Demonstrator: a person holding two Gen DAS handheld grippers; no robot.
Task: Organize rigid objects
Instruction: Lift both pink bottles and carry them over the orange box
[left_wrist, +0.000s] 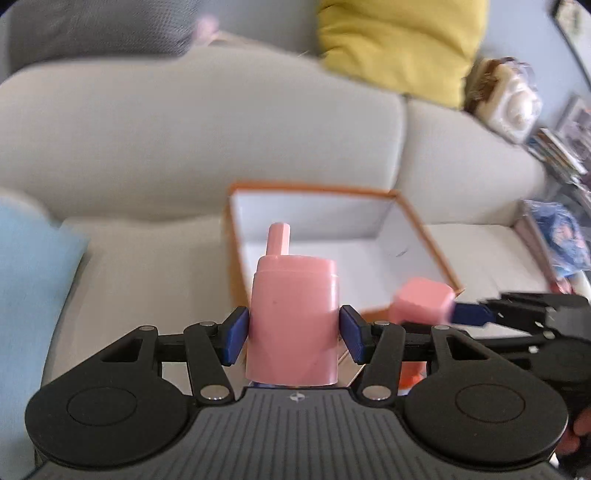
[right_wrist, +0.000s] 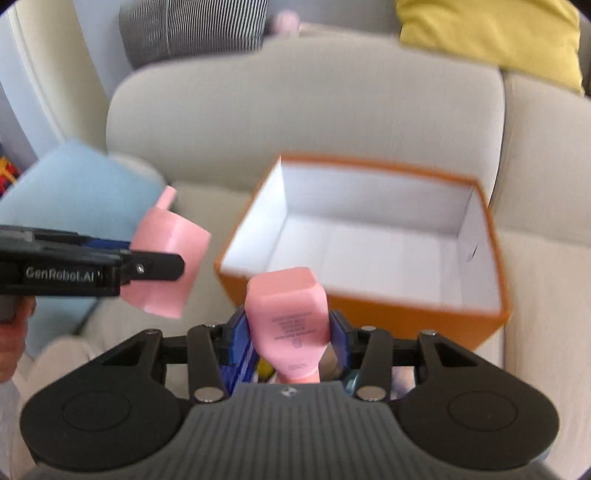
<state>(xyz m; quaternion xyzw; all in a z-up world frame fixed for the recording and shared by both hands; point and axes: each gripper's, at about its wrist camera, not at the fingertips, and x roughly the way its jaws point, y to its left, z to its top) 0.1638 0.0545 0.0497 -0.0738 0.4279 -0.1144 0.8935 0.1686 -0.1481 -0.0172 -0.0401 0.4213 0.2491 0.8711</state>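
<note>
Because both items seemed bound for the same container, each was carried clear of the sofa cushion. On the left, the left tongs (left_wrist: 293, 330) clamped a pink plastic bottle with a narrow spout (left_wrist: 293, 314) upright by its sides. To the right, the right tongs (right_wrist: 286, 338) pinched a pink flat-sided plastic tube (right_wrist: 290, 314) base-forward, just before the empty orange cardboard box with white lining (right_wrist: 369, 306).

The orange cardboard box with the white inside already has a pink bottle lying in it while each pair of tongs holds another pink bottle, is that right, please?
Not quite: the orange cardboard box with the white inside is empty, as the right wrist view shows. The rest stands: the left tongs hold a pink plastic bottle with a nozzle, and the right tongs hold a pink plastic bottle with printed text.
</note>
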